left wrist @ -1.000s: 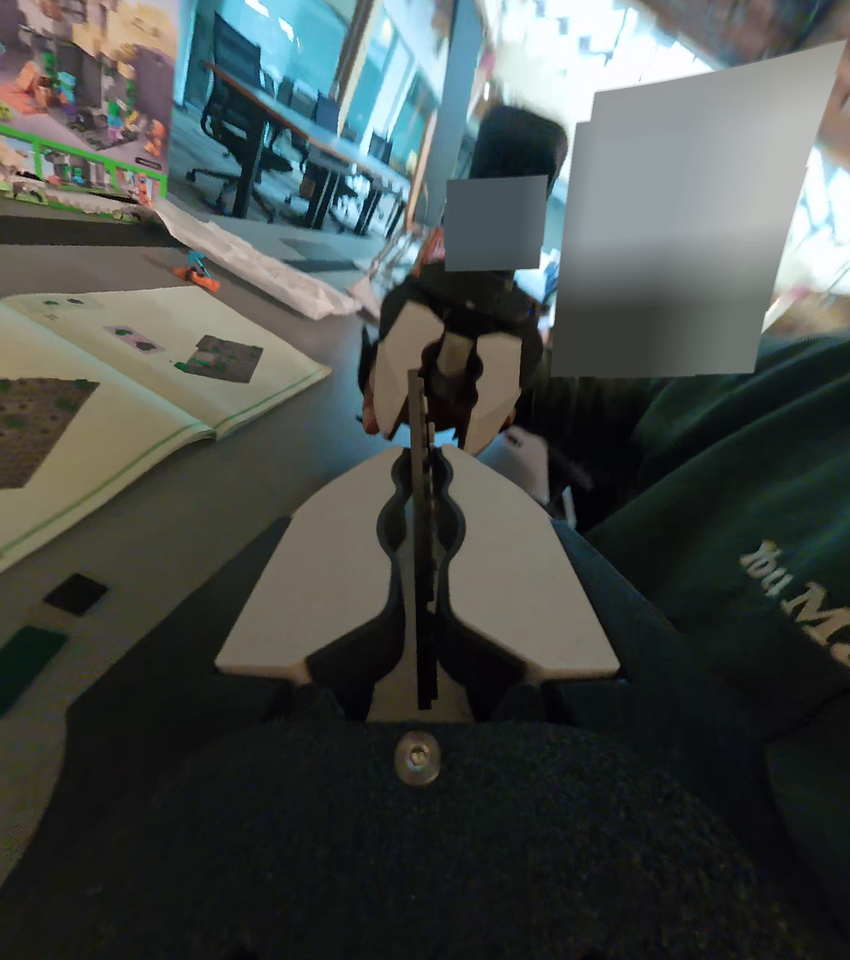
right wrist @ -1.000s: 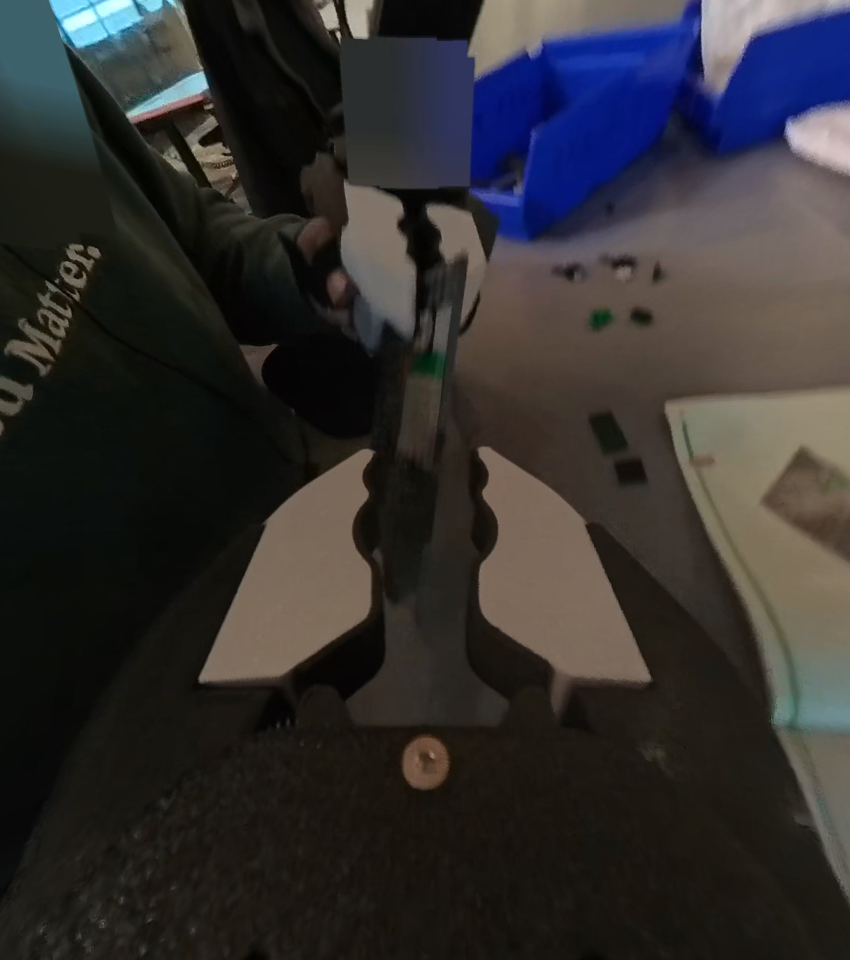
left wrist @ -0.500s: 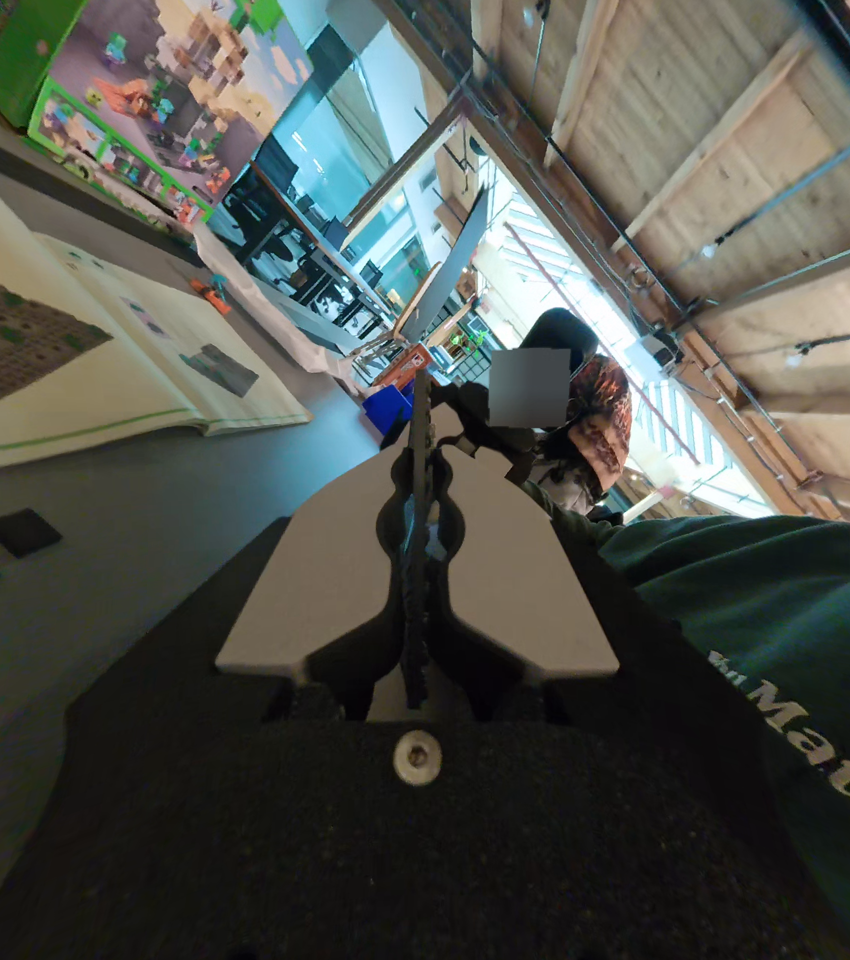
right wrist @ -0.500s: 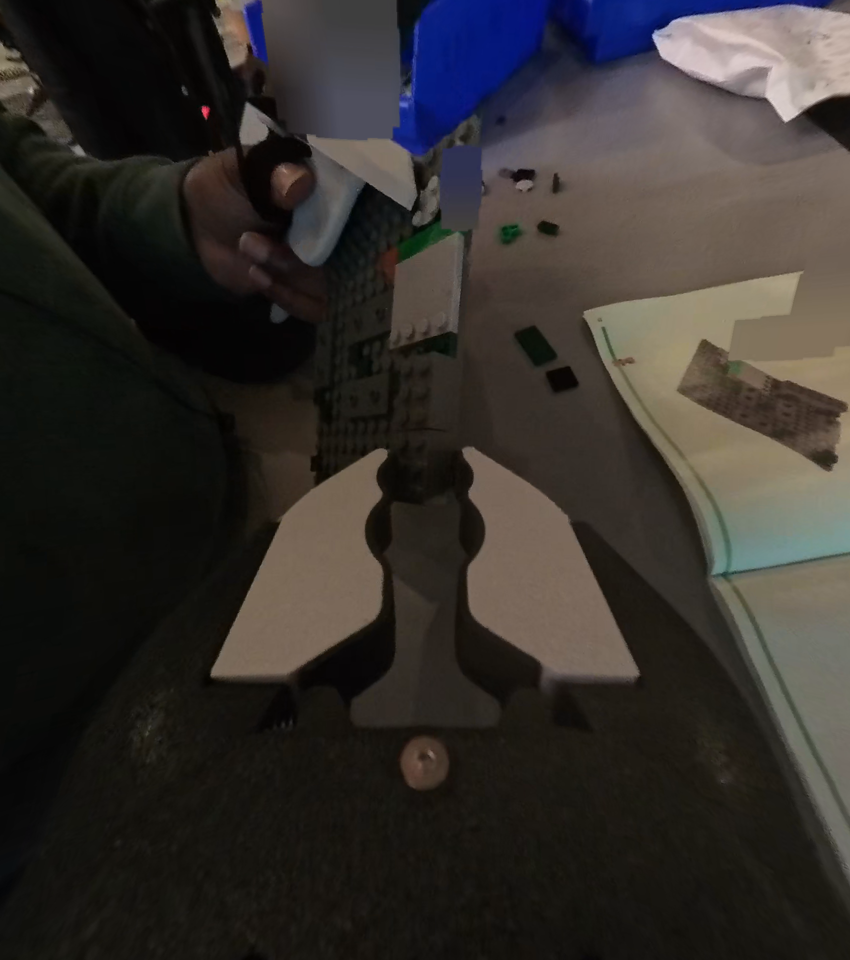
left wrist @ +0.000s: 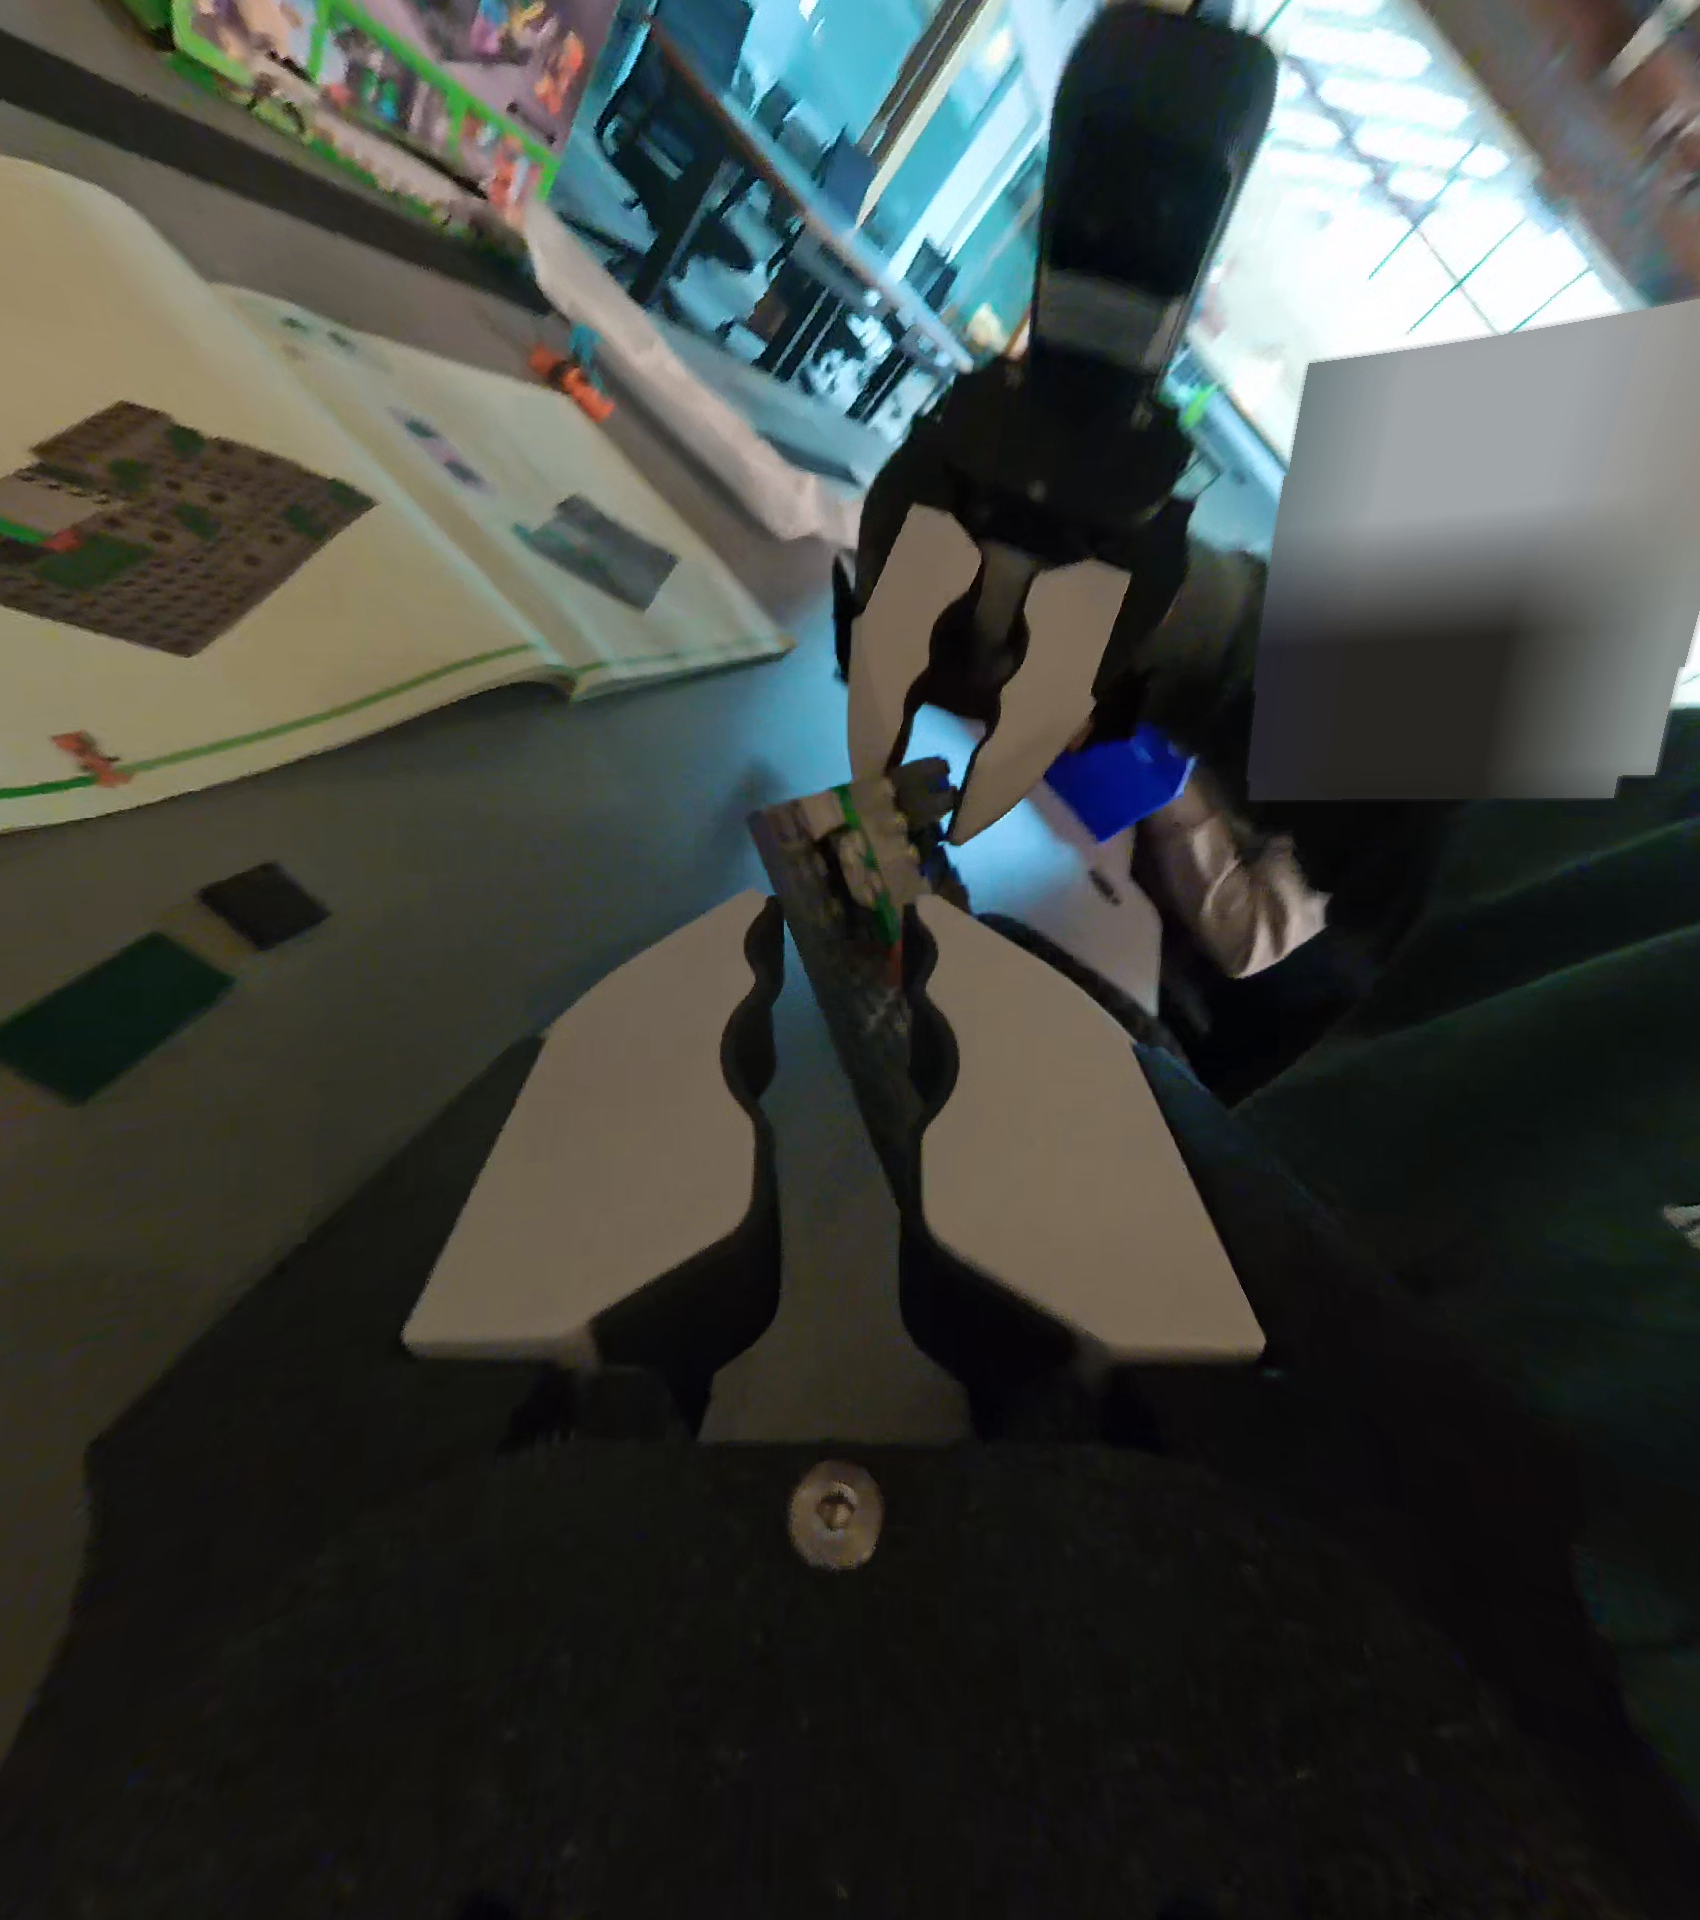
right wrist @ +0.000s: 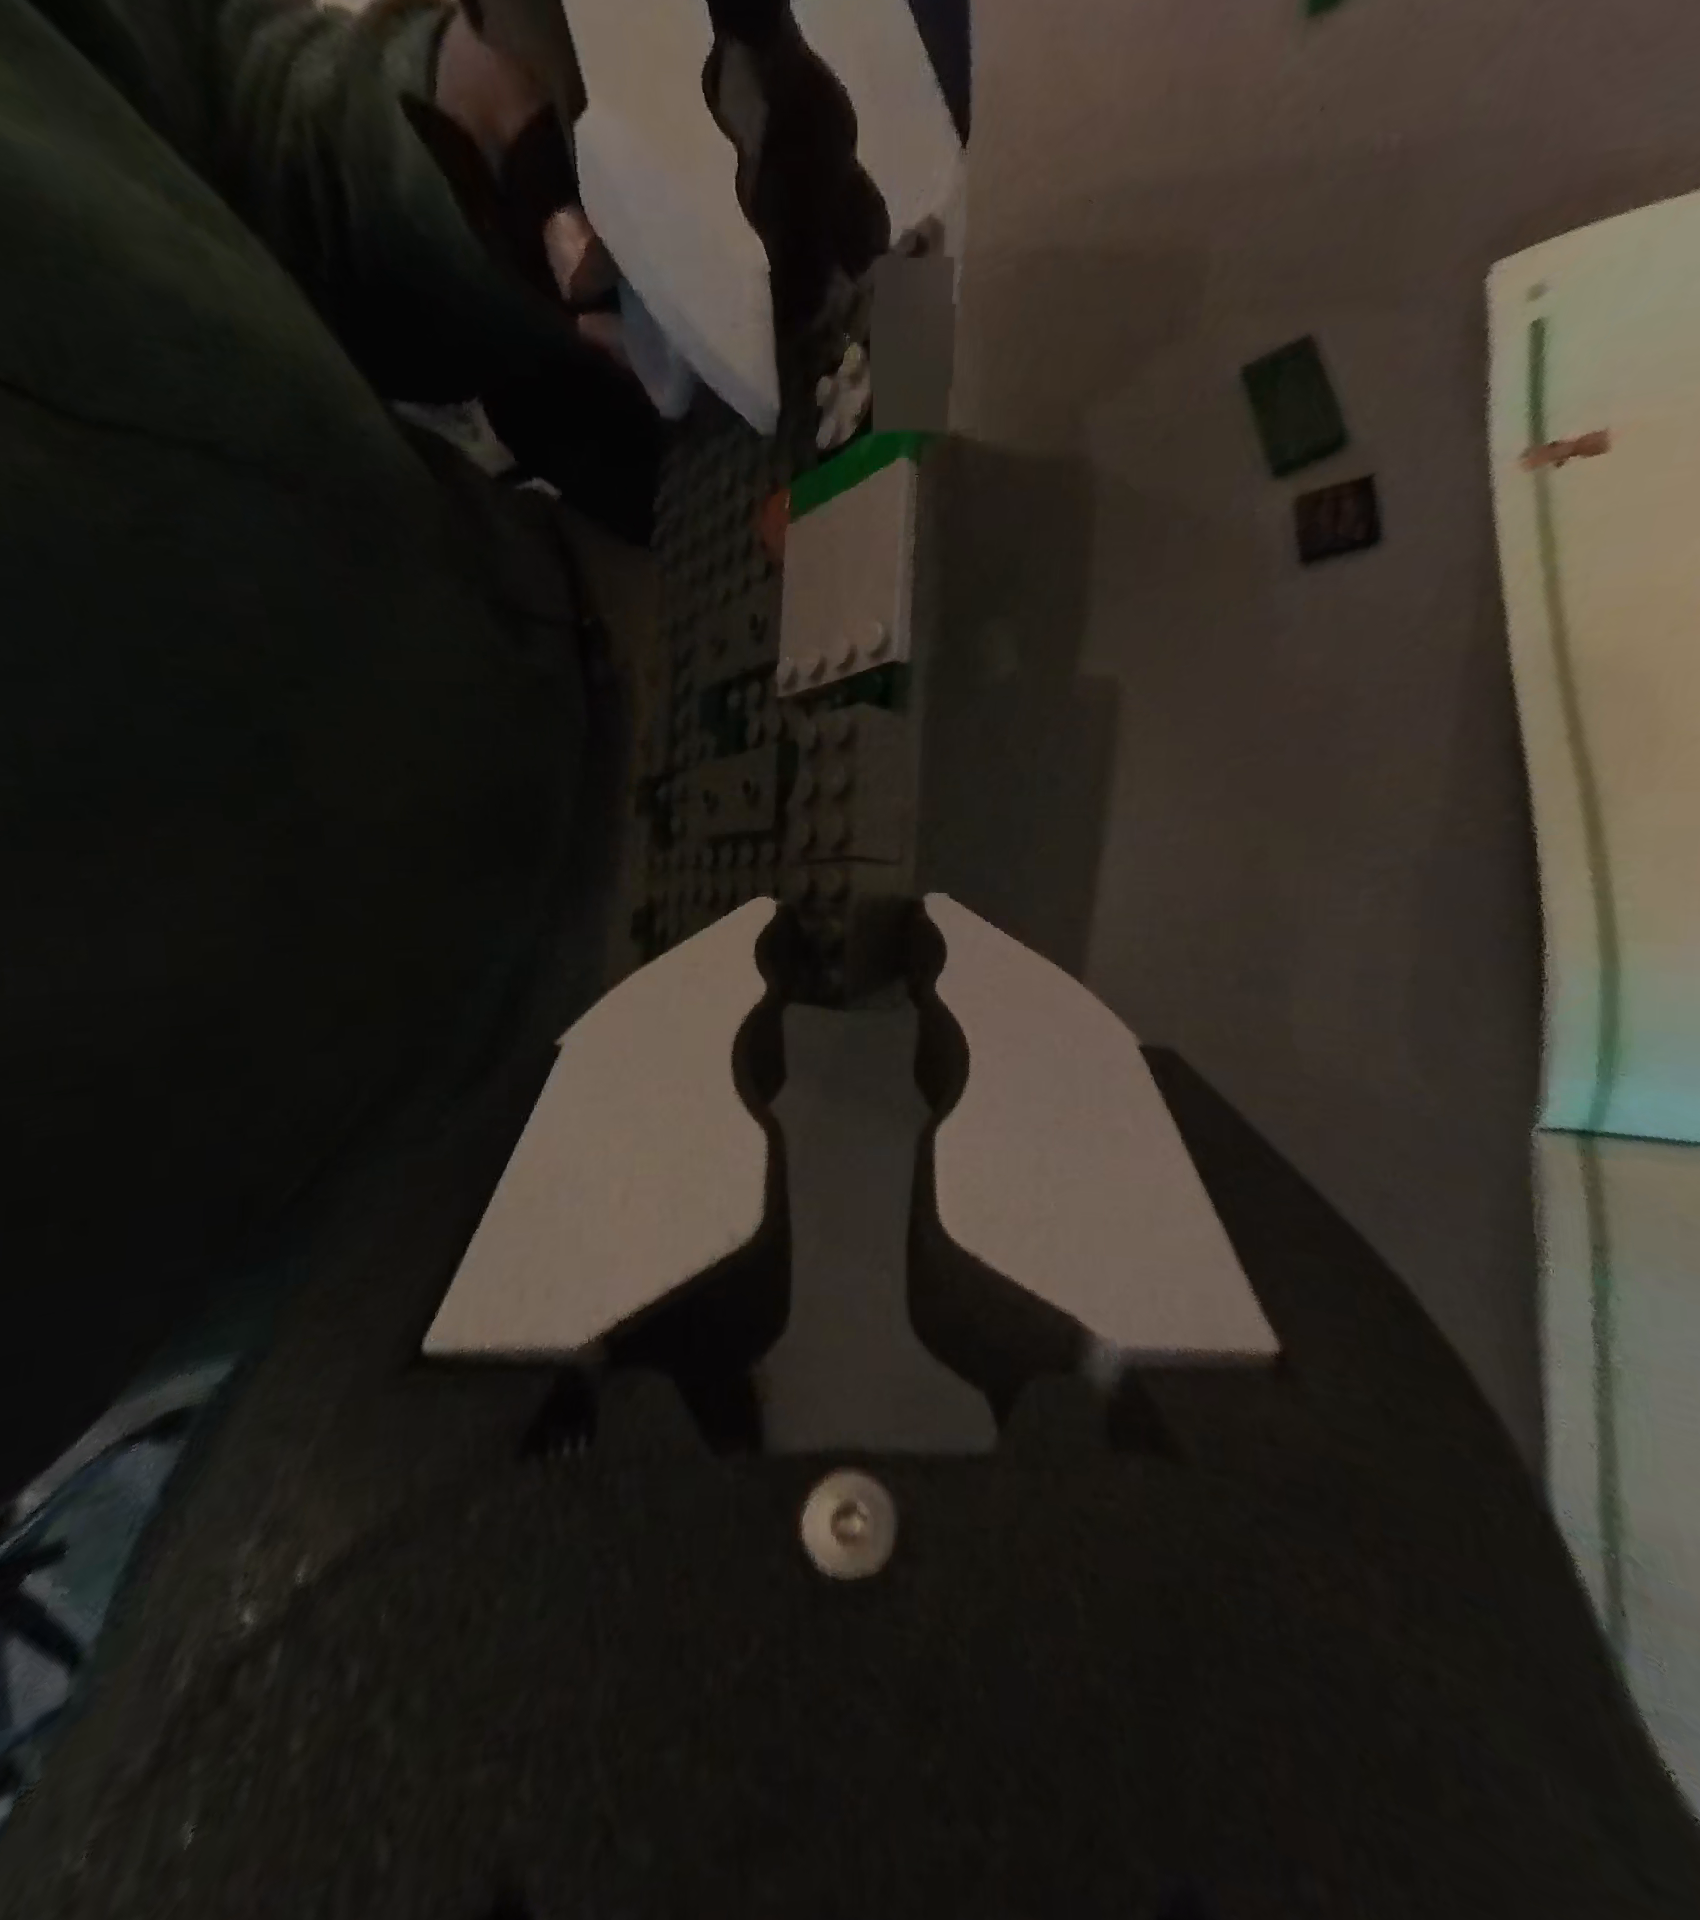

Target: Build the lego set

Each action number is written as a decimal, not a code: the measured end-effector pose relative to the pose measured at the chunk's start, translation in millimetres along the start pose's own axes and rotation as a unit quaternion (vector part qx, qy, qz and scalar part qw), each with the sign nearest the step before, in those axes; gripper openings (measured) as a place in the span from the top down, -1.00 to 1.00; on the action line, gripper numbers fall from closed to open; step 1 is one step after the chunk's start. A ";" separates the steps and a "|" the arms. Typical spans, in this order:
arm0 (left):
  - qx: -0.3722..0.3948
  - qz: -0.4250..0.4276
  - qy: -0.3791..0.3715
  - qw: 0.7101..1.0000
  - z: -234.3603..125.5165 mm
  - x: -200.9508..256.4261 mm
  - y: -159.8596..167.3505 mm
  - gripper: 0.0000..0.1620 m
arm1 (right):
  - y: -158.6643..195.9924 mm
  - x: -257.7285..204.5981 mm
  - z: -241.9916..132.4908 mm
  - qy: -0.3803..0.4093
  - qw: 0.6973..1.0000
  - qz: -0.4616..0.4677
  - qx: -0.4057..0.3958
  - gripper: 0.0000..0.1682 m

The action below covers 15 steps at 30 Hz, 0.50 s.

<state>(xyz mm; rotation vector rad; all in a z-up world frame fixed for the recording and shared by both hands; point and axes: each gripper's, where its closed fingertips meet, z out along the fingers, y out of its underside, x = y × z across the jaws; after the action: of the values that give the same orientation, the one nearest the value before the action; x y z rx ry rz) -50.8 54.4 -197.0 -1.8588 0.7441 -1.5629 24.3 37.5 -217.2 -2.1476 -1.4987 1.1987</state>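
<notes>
Lego box (left wrist: 389, 94): cut off by the top edge, blurred.
Instruction booklet (right wrist: 1677, 644): right part cut off.
Left gripper (right wrist: 825, 249): top out of frame.

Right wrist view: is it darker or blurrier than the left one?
Right wrist view: dim and underexposed, the lego plate murky, the booklet soft at the edge. Left wrist view: brighter, windows blown out top right, motion blur on the booklet; wide-angle bending in both.
</notes>
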 end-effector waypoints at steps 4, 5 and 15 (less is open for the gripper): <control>-0.005 -0.044 0.021 0.999 -0.7 -4.4 -2.4 0.75 | -4.5 1.1 3.7 -0.017 0.999 -0.007 -0.028 0.76; -0.008 -0.052 0.025 0.998 -0.5 -5.8 -1.8 0.78 | -5.9 0.8 4.2 -0.015 0.999 -0.013 -0.035 0.76; -0.032 -0.015 0.086 0.996 -6.4 12.9 -1.8 0.89 | -17.2 -10.2 -5.7 0.044 0.991 -0.087 -0.089 0.76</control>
<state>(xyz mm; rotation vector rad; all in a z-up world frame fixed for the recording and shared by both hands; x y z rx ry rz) -55.1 45.5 -186.3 -1.8044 0.8546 -1.7549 16.0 37.3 -198.1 -2.0948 -1.7702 0.9332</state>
